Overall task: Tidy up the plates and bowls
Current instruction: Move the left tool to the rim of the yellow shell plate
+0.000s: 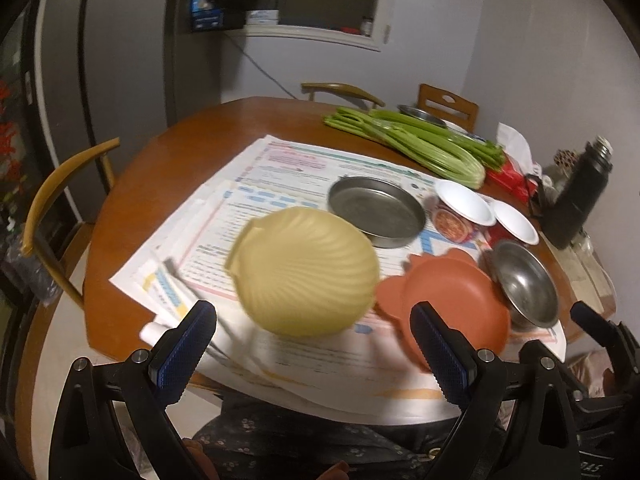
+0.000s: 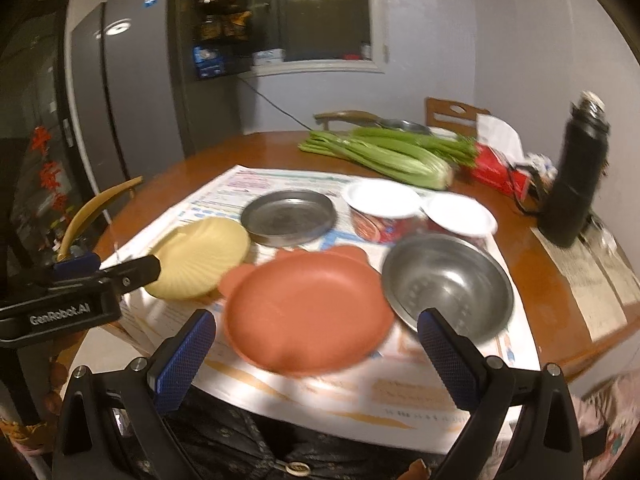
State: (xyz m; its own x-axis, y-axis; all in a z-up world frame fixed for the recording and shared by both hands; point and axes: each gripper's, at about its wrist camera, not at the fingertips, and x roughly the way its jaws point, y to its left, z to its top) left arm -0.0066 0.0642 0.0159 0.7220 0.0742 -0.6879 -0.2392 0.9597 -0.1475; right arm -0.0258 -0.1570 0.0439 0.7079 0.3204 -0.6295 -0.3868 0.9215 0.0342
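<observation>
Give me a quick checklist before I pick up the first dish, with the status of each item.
1. Left gripper open: ok, jaws spread wide, nothing between them.
2. Right gripper open: ok, also empty.
3. Yellow shell-shaped plate ahead of the left gripper: ok, though blurred.
4. Terracotta bear-eared plate ahead of the right gripper: ok, it lies flat on the printed paper sheets.
5. Round steel bowl clear of the terracotta plate: cannot tell; their rims look close or touching.
6. Flat steel pan empty for stacking: ok.
</observation>
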